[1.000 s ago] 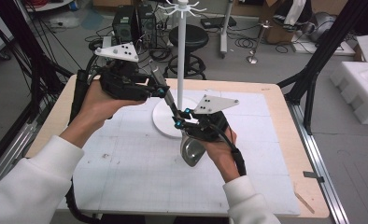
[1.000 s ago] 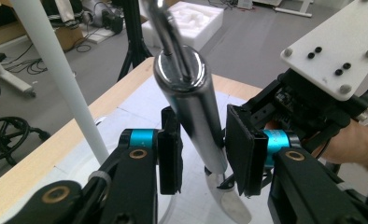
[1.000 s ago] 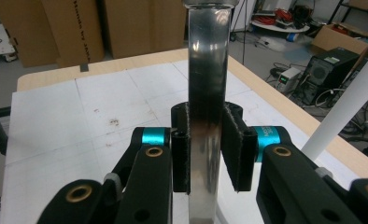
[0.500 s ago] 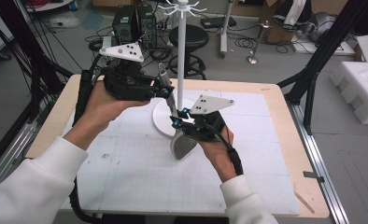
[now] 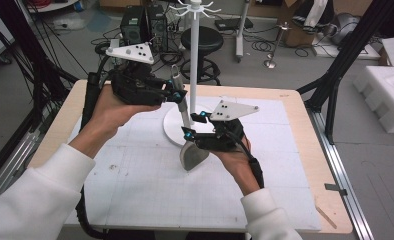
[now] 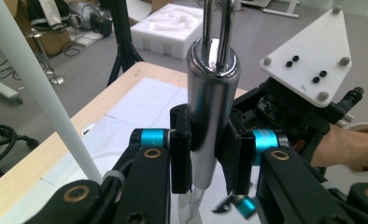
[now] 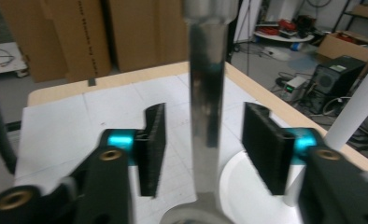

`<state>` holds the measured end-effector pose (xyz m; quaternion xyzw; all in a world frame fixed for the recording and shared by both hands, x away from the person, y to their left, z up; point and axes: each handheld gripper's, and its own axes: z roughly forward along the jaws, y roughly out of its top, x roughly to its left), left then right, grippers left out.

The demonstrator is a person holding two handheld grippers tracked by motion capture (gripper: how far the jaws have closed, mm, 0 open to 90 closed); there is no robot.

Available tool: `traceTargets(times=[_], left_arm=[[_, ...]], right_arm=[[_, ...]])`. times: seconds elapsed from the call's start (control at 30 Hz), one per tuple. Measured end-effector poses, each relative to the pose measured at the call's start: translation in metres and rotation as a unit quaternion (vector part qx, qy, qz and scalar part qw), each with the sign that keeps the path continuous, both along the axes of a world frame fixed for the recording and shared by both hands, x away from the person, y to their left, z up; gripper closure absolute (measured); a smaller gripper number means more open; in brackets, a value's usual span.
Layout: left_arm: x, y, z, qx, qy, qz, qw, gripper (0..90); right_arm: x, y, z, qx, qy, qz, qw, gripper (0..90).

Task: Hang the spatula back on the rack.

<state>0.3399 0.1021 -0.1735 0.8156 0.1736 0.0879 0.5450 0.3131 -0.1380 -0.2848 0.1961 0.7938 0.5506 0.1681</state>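
Note:
A steel spatula hangs upright over the white mat, its blade (image 5: 192,156) lowest and its round handle (image 6: 210,116) topped by a hanging loop. My left gripper (image 5: 179,97) is shut on that handle, and the left gripper view has both black pads (image 6: 180,149) pressed against it. Lower down, my right gripper (image 5: 189,126) is open, its pads (image 7: 152,140) standing apart on either side of the thin shaft (image 7: 205,93) without touching it. The white hook stand's pole (image 5: 194,60) rises just behind the utensil.
The stand's round white base (image 5: 171,125) lies on the mat (image 5: 135,190), directly behind the spatula. Its hook crown (image 5: 195,7) is high above. Past the table are a black stool (image 5: 205,40), floor cables and white foam blocks (image 5: 385,95) to the right.
Both hands have drifted a little to the left with the spatula. The left gripper has risen slightly.

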Motion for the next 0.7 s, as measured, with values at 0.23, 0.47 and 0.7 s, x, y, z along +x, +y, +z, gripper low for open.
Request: traceTargets(times=[0.23, 0.47, 0.7], left_arm=[[0.010, -0.001, 0.003, 0.004, -0.001, 0.007, 1.0000, 75.2], [0.022, -0.007, 0.005, 0.014, 0.002, 0.006, 0.9999, 75.2], [0.033, -0.010, 0.010, 0.027, -0.002, -0.010, 0.9996, 75.2]], right_arm=[[-0.006, -0.023, -0.002, 0.018, 0.007, 0.009, 0.9998, 14.9], [-0.018, -0.051, -0.009, 0.028, 0.006, 0.026, 0.9993, 1.5], [-0.036, -0.080, -0.022, 0.043, 0.000, 0.017, 0.9989, 0.4]])
